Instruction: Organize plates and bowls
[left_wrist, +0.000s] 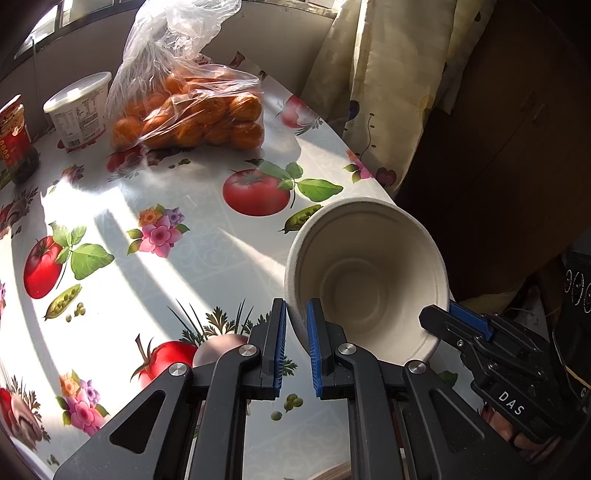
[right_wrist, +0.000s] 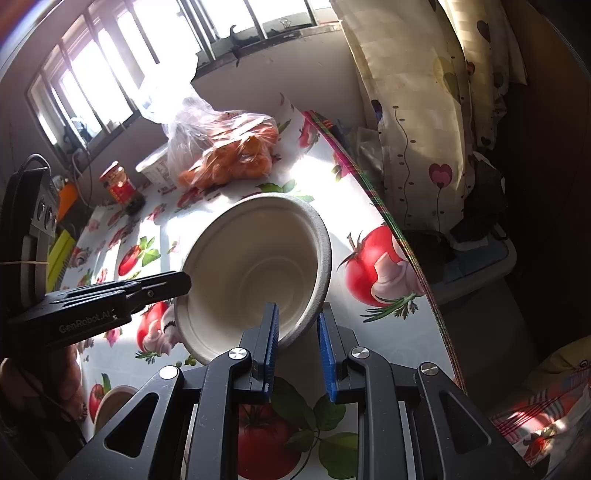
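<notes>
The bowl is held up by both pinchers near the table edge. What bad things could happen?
The bowl looks tilted, and each gripper, left and right, pinches only its thin rim. It might slip out or bend if they pull apart. It also sits close to the table edge, so a drop could send it to the floor. The bag of oranges is well clear, so bumping it seems unlikely.

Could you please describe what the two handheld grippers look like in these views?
Both are matte black linkage frames with silver pivot pins and ribbed blue pads on the fingers. The right gripper carries white "DAS" lettering on its side; the left gripper reads "GenRobot.AI", with a yellow rubber band and a dark cable near its body.
</notes>
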